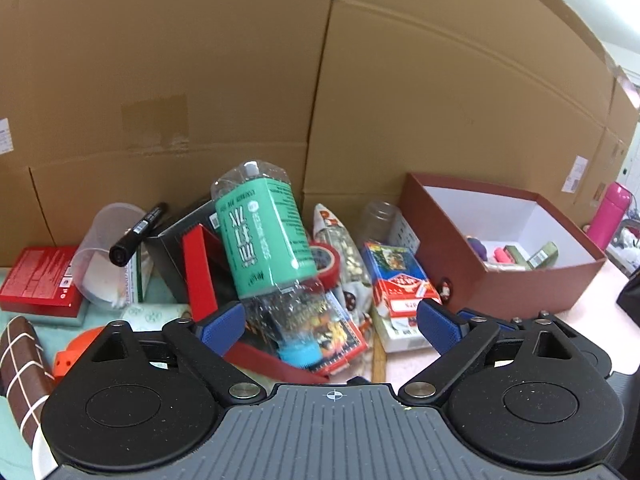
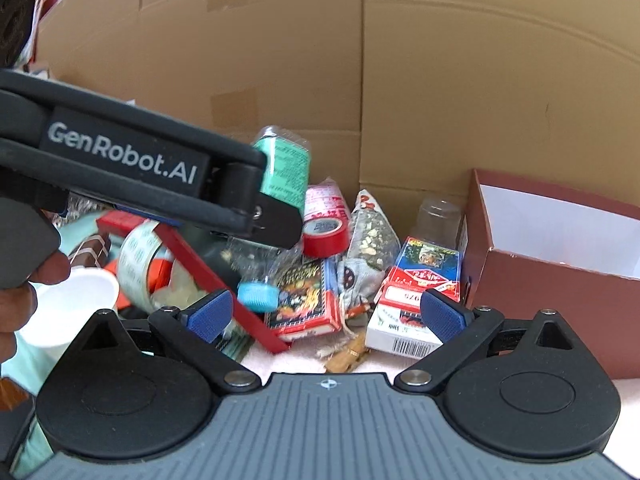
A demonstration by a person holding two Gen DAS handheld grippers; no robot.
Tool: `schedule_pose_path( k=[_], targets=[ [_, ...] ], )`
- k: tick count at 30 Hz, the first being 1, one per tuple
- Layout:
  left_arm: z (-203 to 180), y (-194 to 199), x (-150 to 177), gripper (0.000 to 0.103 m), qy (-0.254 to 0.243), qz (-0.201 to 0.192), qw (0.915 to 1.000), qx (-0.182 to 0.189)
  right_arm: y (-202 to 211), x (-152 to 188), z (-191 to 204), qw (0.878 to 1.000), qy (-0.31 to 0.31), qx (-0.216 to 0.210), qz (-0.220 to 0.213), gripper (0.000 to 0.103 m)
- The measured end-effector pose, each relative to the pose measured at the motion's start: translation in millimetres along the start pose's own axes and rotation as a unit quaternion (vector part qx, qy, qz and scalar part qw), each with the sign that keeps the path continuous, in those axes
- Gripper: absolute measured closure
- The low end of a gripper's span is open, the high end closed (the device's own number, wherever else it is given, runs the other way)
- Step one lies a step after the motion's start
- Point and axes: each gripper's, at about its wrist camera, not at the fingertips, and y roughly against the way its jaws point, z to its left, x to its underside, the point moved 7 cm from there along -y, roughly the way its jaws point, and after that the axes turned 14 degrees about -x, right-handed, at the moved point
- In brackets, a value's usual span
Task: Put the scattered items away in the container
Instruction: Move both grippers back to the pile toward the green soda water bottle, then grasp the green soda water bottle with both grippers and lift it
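- Blue-padded fingers (image 1: 226,326) of the left gripper (image 1: 334,326) stand wide apart with nothing clamped between them; a clear bottle lies in the gap, nearer the left pad.
- Spread just as wide, the right gripper (image 2: 326,316) holds nothing, its pads hanging over the near edge of the pile.
- Lying cap-down toward the left gripper, the bottle (image 1: 266,240) wears a green label and a light blue cap (image 1: 299,354), and rests tilted on a red-edged picture packet (image 1: 340,336).
- Seen from the right camera, the left gripper's black body crosses in front of the bottle's green label (image 2: 286,172).
- Just right of the bottle, a white, red and blue carton (image 1: 400,284) lies flat on the pink table (image 1: 580,328).
- Behind the bottle a roll of red tape (image 1: 328,262) sits beside a patterned snack bag (image 1: 340,248).
- To the left lie a black marker (image 1: 138,234) across a clear plastic cup (image 1: 106,256), and a red flat box (image 1: 40,280).
- Farther right stands the reddish-brown container (image 1: 472,248), open-topped with white inside walls and a few small things at its bottom.
- A small clear jar (image 1: 378,216) stands just beside the container's left wall.
- Brown cardboard boxes (image 1: 240,80) form the backdrop, and a pink flask (image 1: 608,212) stands at the far right.
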Motion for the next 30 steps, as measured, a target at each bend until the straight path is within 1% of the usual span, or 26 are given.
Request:
schedule_pose_path(
  k=[4,7,13,18,23,26,28,29,30],
  targets=[
    [-1,-10,-9,0.005,0.013,0.008,0.9997,0.021,-5,-5,-7,1.000,-0.008,-0.006,-0.004,0.005],
    [2,-24,-13,0.005,0.015,0.019,0.9997,0.004,-11,-10,-8,0.999,-0.019,-0.031,-0.009,0.008],
    [12,-46,-24,0.009,0.022,0.034,0.9992,-0.004,-35,-16,-11,0.997,-0.036,-0.074,-0.003,0.015],
    [14,-56,-29,0.013,0.012,0.036,0.9991,-0.018,-52,-18,-13,0.993,-0.052,-0.102,0.007,0.020],
    [7,-67,-31,0.015,-0.018,0.036,0.9982,-0.043,-68,-19,-14,0.992,-0.049,-0.117,0.017,0.024],
    [2,-73,-31,0.016,-0.034,0.040,0.9972,-0.053,-76,-19,-14,0.992,-0.047,-0.118,0.020,0.024],
    [0,-78,-31,0.023,-0.038,0.046,0.9965,-0.059,-80,-20,-14,0.992,-0.041,-0.115,0.018,0.024],
    [-1,-79,-31,0.025,-0.041,0.048,0.9962,-0.061,-81,-20,-14,0.993,-0.039,-0.114,0.018,0.025],
    [-2,-80,-30,0.028,-0.041,0.052,0.9960,-0.061,-82,-20,-14,0.992,-0.038,-0.115,0.021,0.035]
  ],
)
